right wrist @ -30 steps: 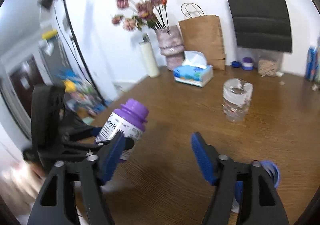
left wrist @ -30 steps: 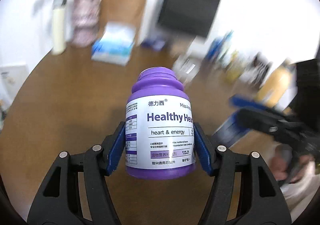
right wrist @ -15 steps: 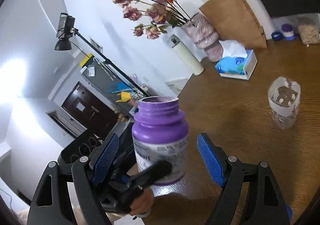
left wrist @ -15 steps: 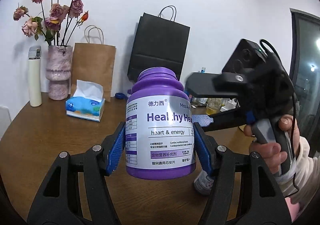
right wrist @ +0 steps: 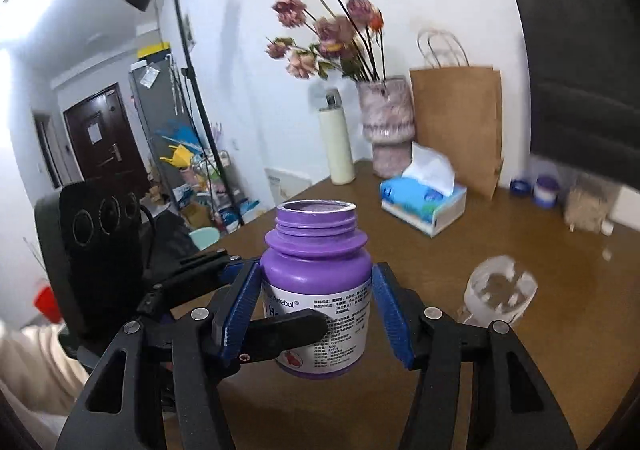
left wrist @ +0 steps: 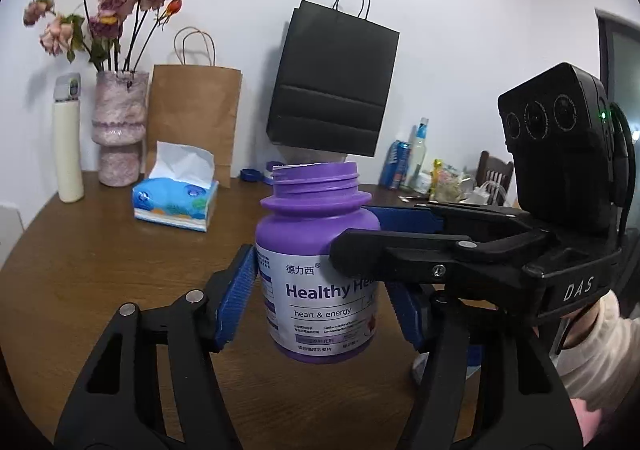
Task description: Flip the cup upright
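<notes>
Purple supplement bottle [left wrist: 318, 270] upright, uncapped, above worktop [left wrist: 100, 250]. Left hand-held gripper [left wrist: 320, 302] clamps its label; right hand-held gripper [right wrist: 316, 310] clamps its shoulder.

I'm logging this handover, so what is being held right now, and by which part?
The purple bottle, upright and open-mouthed above the table, held at its labelled body by both the left gripper and the right gripper.

On the brown worktop [left wrist: 100, 250] a tissue box [left wrist: 176, 201] lay before a brown paper bag [left wrist: 192, 117]; a vase [left wrist: 118, 121] of dried flowers stood beside a cream flask [left wrist: 69, 145]. A black bag [left wrist: 334, 81] stood farther right.
</notes>
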`<move>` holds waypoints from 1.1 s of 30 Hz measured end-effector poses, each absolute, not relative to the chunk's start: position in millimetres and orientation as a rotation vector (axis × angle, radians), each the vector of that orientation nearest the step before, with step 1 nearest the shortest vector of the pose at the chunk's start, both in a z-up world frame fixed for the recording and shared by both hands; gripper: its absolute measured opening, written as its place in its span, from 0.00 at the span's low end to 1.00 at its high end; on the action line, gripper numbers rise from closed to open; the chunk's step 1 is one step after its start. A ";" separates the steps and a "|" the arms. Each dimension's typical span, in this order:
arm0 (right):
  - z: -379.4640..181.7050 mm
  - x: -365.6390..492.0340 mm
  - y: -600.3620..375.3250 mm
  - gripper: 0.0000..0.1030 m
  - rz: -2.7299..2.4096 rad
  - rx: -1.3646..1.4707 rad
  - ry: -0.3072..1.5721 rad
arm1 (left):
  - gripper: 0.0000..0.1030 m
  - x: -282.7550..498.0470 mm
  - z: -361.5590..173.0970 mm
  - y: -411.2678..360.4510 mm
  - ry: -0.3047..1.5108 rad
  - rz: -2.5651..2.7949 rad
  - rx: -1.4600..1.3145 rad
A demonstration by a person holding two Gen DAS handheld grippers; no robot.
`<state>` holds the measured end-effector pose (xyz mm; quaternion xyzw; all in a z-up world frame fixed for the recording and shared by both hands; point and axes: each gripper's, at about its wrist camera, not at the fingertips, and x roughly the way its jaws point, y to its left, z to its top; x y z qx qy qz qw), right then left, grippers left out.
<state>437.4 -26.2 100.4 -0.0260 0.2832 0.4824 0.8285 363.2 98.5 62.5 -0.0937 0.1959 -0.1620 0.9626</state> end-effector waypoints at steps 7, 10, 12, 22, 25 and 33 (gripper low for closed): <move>94.6 425.4 -41.6 0.61 0.997 -0.002 0.572 | 0.58 348.3 65.0 88.4 0.388 -0.333 -0.174; 94.9 403.9 -48.6 0.61 0.983 0.022 0.560 | 0.58 326.9 66.0 80.6 0.374 -0.335 -0.167; 92.6 387.3 -53.3 0.61 0.981 0.021 0.544 | 0.58 310.3 61.7 75.8 0.380 -0.338 -0.163; 41.2 365.2 -59.7 0.59 1.010 0.005 0.714 | 0.58 290.7 22.8 61.3 0.560 -0.303 -0.165; 38.3 353.9 -62.0 0.59 0.991 -0.032 0.709 | 0.71 287.0 18.8 55.6 0.612 -0.347 -0.161; 36.9 305.2 -86.3 0.33 0.899 -0.173 0.614 | 0.37 247.5 12.4 29.2 0.582 -0.353 -0.040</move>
